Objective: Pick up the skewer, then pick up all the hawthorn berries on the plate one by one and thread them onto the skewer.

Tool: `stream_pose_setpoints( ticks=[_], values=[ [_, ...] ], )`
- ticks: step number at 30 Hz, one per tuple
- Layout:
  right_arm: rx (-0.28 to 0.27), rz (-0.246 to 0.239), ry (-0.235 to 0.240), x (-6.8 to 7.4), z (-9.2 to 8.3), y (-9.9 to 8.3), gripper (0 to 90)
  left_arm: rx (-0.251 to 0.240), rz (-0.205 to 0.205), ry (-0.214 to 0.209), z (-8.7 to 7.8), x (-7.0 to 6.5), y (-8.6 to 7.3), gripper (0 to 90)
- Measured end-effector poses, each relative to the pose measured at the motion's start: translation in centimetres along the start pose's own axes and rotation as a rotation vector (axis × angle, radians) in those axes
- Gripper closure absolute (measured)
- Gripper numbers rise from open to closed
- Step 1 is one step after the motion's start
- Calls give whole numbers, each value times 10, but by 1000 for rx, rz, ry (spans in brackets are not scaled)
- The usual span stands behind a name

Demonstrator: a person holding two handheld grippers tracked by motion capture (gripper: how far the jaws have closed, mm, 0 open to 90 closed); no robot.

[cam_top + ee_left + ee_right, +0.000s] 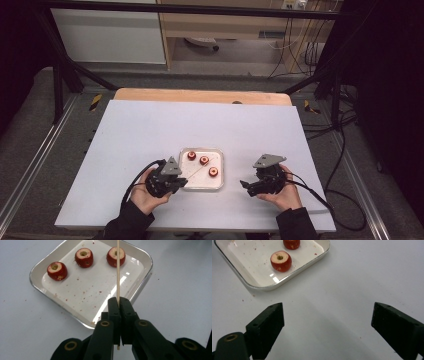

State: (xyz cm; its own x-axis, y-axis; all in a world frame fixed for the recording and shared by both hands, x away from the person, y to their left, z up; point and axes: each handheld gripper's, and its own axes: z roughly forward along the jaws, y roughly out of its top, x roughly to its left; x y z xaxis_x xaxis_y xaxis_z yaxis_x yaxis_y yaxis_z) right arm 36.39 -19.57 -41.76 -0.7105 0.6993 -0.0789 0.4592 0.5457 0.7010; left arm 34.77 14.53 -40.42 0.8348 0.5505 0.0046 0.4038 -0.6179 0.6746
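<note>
A white tray (218, 186) lies at the table's near middle with three red cored fruit pieces (204, 160) in it. From the left gripper view they stand in a row near the tray's (140, 287) far side: (57, 270), (84, 257), (116, 256). My left gripper (184, 182) is shut on a thin wooden skewer (118, 277) that reaches out over the tray toward the rightmost piece. My right gripper (246, 187) is open, just right of the tray; its jaws stand wide over bare table (327, 322), with one fruit piece (281, 260) ahead.
The white table top (150, 130) has a wooden strip (200, 95) along its far edge. Black frame bars (65, 65) and cables (340, 150) surround the table. Crumbs speckle the tray floor.
</note>
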Motion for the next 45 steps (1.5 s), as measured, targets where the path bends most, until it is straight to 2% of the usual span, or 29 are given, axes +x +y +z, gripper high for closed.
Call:
stream_pose_setpoints(
  ticks=[2, 8, 15, 19, 32, 38, 40, 45],
  values=[
    [-6, 35, 17, -1, 0, 3, 102, -26, -18, 4, -4, 2, -7, 882],
    [22, 69, 53, 0, 4, 16, 47, -77, -54, 13, -11, 6, -22, 881],
    [37, 122, 98, 4, 10, 33, 25, -112, -82, 23, -14, 10, -33, 882],
    [37, 129, 111, 7, 12, 43, 19, -129, -90, 22, -14, 11, -37, 881],
    [107, 105, 157, 23, 35, 72, 29, -151, -107, 19, -18, 16, -47, 881],
    [145, 84, 183, 28, 47, 84, 82, -151, -105, 19, -19, 17, -49, 881],
    [147, 90, 198, 29, 50, 87, 118, -151, -103, 15, -18, 17, -49, 881],
    [210, 71, 236, 30, 60, 96, 209, -148, -104, 14, -17, 17, -50, 881]
  ],
)
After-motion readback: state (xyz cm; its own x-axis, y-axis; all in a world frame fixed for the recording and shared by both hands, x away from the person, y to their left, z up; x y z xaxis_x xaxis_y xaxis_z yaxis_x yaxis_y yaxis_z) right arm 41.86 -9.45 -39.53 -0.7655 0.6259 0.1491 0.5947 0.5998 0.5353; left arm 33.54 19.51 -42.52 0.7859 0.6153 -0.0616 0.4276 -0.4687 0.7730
